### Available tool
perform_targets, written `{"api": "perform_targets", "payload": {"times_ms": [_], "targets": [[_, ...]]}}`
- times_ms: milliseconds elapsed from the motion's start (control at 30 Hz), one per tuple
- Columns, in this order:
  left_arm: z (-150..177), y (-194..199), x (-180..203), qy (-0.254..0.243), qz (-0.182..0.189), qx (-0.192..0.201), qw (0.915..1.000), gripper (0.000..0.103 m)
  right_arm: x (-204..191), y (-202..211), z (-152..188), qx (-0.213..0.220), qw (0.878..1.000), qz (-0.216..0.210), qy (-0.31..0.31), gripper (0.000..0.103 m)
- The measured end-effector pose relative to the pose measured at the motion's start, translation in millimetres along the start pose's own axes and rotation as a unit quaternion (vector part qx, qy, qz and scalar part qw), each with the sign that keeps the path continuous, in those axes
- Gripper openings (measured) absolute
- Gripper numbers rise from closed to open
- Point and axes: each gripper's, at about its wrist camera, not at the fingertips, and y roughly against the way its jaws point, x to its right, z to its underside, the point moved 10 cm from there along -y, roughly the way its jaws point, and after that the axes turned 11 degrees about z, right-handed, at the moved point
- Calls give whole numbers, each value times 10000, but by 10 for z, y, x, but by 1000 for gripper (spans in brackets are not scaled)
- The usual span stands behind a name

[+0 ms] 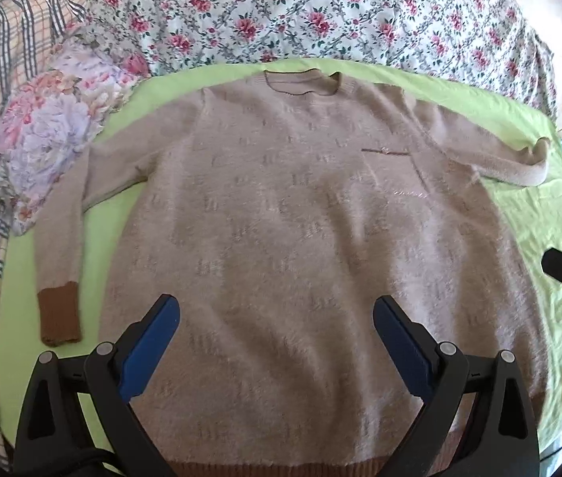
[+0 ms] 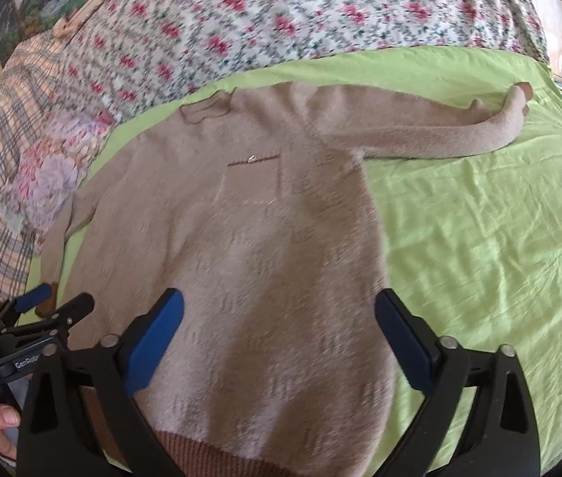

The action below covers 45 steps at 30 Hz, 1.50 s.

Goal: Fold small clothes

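A: Listing jaws first: our left gripper and right gripper both stand spread, grasping nothing, above the sweater near its hem.

B: Item location?

A: Sweater lies flat, face up, mid green sheet, collar toward the floral quilt, right sleeve reaching for the sheet's far right corner.

B: We'd pinch a sleeve cuff and shoulder together, folding inward evenly.

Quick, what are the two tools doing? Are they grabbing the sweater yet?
Left tool: open, holding nothing, above the sweater.
Right tool: open, holding nothing, above the sweater.
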Motion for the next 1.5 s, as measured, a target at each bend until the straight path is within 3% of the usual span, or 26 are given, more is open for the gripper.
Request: {"api": "perform_targets", "payload": {"times_ms": [133, 167, 267, 367, 433, 500, 700, 767, 867, 1033, 1067, 1100, 1200, 1267, 1400, 1500], "targets": [[-114, -79, 11, 73, 179, -9, 9998, 98, 599, 83, -364, -122, 9970, -5, -764, 71], [-143, -103, 19, 66, 175, -6, 9998, 98, 754, 60, -411, -378, 9944, 76, -983, 69], [-244, -197, 40, 19, 191, -24, 9998, 98, 1383, -160, -672, -389, 9833, 65, -1776, 62], [-335, -304, 77, -8, 251, -43, 9997, 98, 1991, -323, -1052, -94, 9732, 13, -2296, 58], [-386, -381, 116, -17, 290, -70, 9996, 98, 2456, -493, -1290, -2, 9602, -21, -2795, 46], [-423, -466, 155, -35, 308, -110, 9995, 98, 2795, -624, -1455, 106, 9544, 127, -2981, 40], [-432, -736, 302, -241, 250, -330, 9989, 98, 3469, -1114, -1947, 224, 9484, 397, -3138, 40], [-433, -837, 354, -323, 226, -416, 9984, 98, 3548, -1305, -2130, 187, 9501, 250, -3105, 40], [-420, -956, 405, -411, 171, -514, 9977, 98, 3595, -1547, -2274, 96, 9538, 356, -2981, 40], [-394, -1096, 438, -386, 196, -632, 9971, 98, 3510, -1735, -2424, 135, 9578, -53, -2869, 40], [-392, -1104, 456, -388, 209, -631, 9970, 98, 3479, -1728, -2447, 147, 9577, -203, -2868, 37], [-389, -1109, 464, -393, 223, -632, 9970, 98, 3410, -1714, -2463, 125, 9564, -511, -2873, 6], [-387, -1090, 473, -434, 276, -600, 9969, 98, 3333, -1503, -2477, 305, 9581, -498, -2805, 7], [-391, -1045, 458, -414, 317, -531, 9972, 98, 3252, -1295, -2475, 462, 9521, -684, -2943, 7], [-388, -941, 410, -288, 446, -423, 9977, 98, 2694, -868, -2513, 623, 9508, -1166, -2803, 7], [-398, -878, 340, -112, 574, -366, 9976, 98, 1858, -651, -2519, 510, 9505, -1791, -2486, 7]]}}
